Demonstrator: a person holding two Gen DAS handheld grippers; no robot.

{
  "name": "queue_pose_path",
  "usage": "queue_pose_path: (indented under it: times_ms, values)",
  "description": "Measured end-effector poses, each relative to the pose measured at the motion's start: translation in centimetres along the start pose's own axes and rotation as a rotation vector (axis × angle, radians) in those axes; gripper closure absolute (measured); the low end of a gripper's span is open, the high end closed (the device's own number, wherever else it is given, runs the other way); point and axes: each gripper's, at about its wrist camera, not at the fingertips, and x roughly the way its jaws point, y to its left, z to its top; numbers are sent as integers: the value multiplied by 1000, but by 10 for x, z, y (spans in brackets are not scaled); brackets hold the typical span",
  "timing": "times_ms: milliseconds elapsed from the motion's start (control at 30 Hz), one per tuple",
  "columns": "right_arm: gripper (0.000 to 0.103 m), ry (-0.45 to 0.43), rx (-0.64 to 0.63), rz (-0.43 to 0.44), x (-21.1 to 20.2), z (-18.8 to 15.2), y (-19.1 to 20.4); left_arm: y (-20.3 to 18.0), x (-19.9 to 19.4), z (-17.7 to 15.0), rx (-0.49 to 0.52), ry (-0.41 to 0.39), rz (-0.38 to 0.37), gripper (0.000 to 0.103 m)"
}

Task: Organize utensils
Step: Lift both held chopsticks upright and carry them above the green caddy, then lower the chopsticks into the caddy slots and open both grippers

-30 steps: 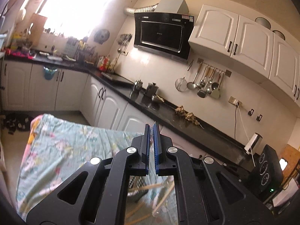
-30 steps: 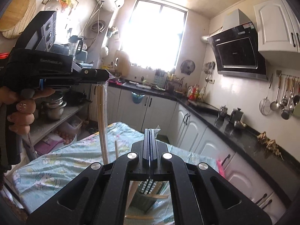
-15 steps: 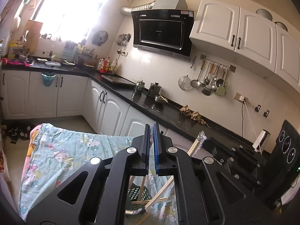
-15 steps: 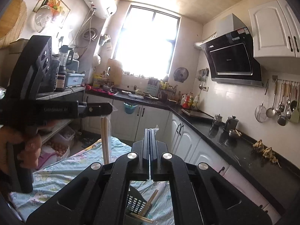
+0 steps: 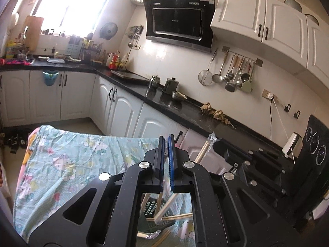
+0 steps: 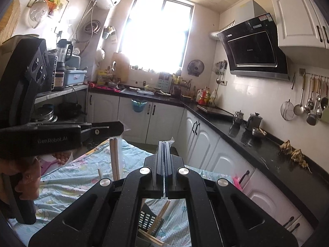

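From the left wrist view, the left gripper point(image 5: 166, 156) has its blue pads almost pressed together; a thin clear wrapper seems pinched between them. Below it, a dark slotted utensil basket point(image 5: 153, 206) on the floral tablecloth point(image 5: 67, 164) contains chopsticks point(image 5: 174, 217). From the right wrist view, the right gripper point(image 6: 165, 156) is pressed together on a wrapper edge, while wrapped chopsticks point(image 6: 115, 158) hang from the other gripper's tip.

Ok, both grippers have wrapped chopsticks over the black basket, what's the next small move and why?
Probably lower the right gripper a little, then open it. Its jaws are shut on the wrapped chopsticks, whose lower ends already slant into the black basket on the flowered cloth. The left gripper holds a second pair upright alongside, which could follow.
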Motion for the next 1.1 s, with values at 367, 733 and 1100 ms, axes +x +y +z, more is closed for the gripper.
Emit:
queue_pose_path:
  times_ms: [367,733,1100]
  values:
    - [102,46,-31,-16,24,-18,8,11,22,-26,1,41,17,102]
    - [102,160,7,11,50,-48,14,24,37,-47,-10,104,37,101]
    - [84,226,75,23,53,-66,21,33,31,-56,-18,122,60,79]
